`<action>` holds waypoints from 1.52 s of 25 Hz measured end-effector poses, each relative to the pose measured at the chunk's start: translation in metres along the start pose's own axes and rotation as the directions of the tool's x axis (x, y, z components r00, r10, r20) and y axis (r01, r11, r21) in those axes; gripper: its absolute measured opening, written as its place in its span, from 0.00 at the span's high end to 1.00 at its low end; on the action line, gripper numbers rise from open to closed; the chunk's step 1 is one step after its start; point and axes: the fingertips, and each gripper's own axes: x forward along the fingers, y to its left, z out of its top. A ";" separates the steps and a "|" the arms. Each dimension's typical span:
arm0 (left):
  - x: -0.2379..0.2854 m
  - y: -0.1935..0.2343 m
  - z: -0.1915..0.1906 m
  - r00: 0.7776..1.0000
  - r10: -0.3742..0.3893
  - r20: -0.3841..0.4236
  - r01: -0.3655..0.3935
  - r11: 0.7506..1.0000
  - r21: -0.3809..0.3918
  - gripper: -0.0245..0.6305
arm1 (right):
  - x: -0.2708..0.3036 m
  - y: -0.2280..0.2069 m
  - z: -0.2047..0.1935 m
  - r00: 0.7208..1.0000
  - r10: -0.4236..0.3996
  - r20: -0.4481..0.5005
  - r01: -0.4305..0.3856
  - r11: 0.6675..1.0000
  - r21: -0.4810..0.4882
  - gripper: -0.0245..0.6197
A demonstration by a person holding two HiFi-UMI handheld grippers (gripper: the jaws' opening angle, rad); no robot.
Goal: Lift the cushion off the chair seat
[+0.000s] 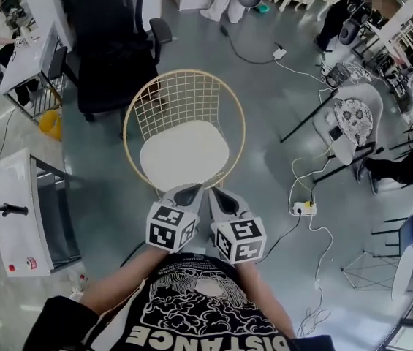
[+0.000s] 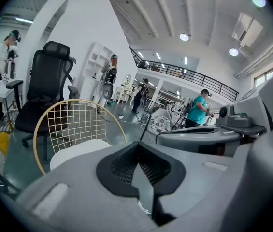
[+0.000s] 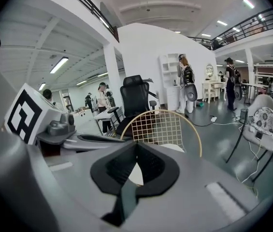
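The white cushion [image 1: 184, 154] lies flat on the wire chair [image 1: 180, 97] seat, at 12 o'clock from both tongs. The left tongs [image 1: 186, 194] and right tongs [image 1: 221, 198] are clenched and empty, just short of its near edge. Risk: if they arrive clenched, they are likely to shove the cushion backward rather than grip it.

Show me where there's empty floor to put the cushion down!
Bare floor lies right of the wire chair, before the power strip and its cables. A narrower strip runs between it and the white table. Behind, the black office chair crowds it.
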 end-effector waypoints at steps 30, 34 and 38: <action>0.091 0.051 -0.021 0.831 0.524 0.186 -0.360 0.762 -0.539 0.96 | 0.084 -0.082 -0.008 0.789 0.530 -0.311 -0.599 0.777 -0.193 0.96; 0.095 0.065 -0.044 0.805 0.555 0.208 -0.343 0.722 -0.602 0.96 | 0.097 -0.078 -0.022 0.764 0.546 -0.343 -0.629 0.749 -0.208 0.96; 0.104 0.080 -0.067 0.785 0.576 0.226 -0.307 0.680 -0.666 0.96 | 0.111 -0.082 -0.037 0.744 0.553 -0.375 -0.651 0.728 -0.216 0.96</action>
